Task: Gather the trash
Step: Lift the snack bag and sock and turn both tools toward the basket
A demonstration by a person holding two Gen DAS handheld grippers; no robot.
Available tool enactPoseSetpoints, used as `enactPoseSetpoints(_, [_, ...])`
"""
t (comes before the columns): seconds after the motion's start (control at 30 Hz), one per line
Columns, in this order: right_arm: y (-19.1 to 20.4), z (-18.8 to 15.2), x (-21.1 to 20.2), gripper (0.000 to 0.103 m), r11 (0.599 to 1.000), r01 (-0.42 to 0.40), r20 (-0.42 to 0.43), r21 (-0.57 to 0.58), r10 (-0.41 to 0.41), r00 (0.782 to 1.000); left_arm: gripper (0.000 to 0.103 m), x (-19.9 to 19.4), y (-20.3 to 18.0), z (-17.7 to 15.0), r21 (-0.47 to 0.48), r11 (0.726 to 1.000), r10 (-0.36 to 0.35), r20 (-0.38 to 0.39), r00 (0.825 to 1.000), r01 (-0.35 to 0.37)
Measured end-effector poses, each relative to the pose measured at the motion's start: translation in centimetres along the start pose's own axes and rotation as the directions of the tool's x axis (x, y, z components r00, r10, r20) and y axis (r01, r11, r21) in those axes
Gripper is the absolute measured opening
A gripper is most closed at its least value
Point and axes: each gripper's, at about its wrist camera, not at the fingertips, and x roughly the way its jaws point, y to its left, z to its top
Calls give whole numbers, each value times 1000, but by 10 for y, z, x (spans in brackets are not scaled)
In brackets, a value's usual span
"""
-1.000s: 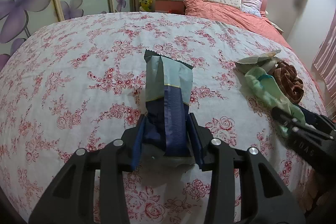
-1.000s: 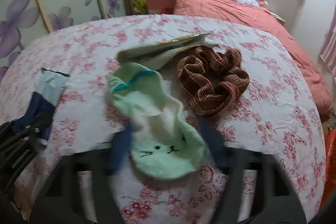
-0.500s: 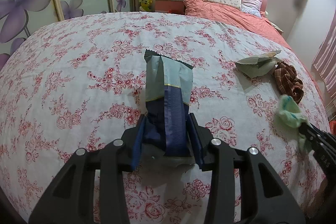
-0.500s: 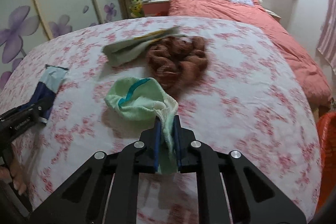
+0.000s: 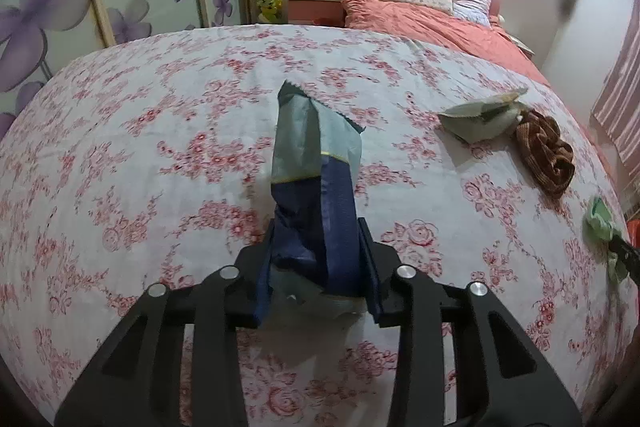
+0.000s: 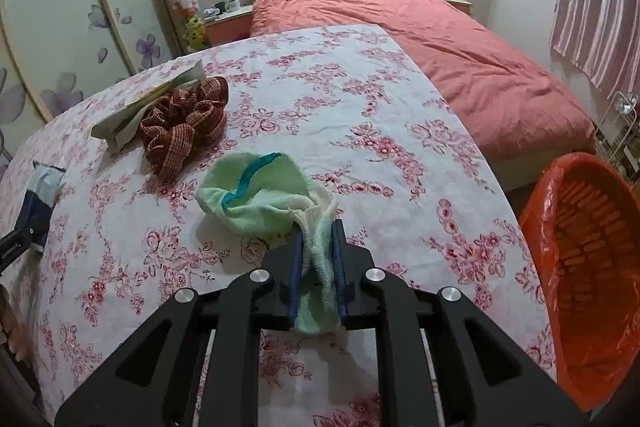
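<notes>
Green sock [image 6: 256,195] pinched in right gripper [image 6: 316,267], level, over floral cloth [image 6: 360,99]

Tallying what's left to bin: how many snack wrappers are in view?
2. A blue wrapper sits clamped in the left hand-held gripper; a pale wrapper lies on the floral sheet, partly under the brown cloth. Others may be hidden.

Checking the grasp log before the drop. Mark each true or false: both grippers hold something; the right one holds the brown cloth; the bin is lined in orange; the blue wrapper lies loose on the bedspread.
1. Both hold something: true. The left gripper clamps the blue wrapper.
2. False: the right gripper holds the green sock; the brown cloth lies on the bedspread.
3. True: the bin has an orange liner.
4. False: it is gripped.
</notes>
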Motion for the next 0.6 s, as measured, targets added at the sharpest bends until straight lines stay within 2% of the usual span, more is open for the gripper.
enactPoseSetpoints(0.1, [4,1,5,22,1000,-8,-14,-12,8,1000,27,1,-7,1,12,1000,-16,0,1000,16])
enactPoseSetpoints(0.2, [2,2,5,12,1000,-21,-14,-10,21,1000,21,-1,-15,0,23,998,-50,1,999,50])
enactPoseSetpoints(0.4, [-9,3,-15,11,999,-42,24,32,41,999,20,-19,-32,-2,50,994,-99,39,994,97])
enactPoseSetpoints(0.6, [-17,10,-51,11,997,-59,100,57,53,994,20,-53,-53,1,71,987,-153,89,984,146])
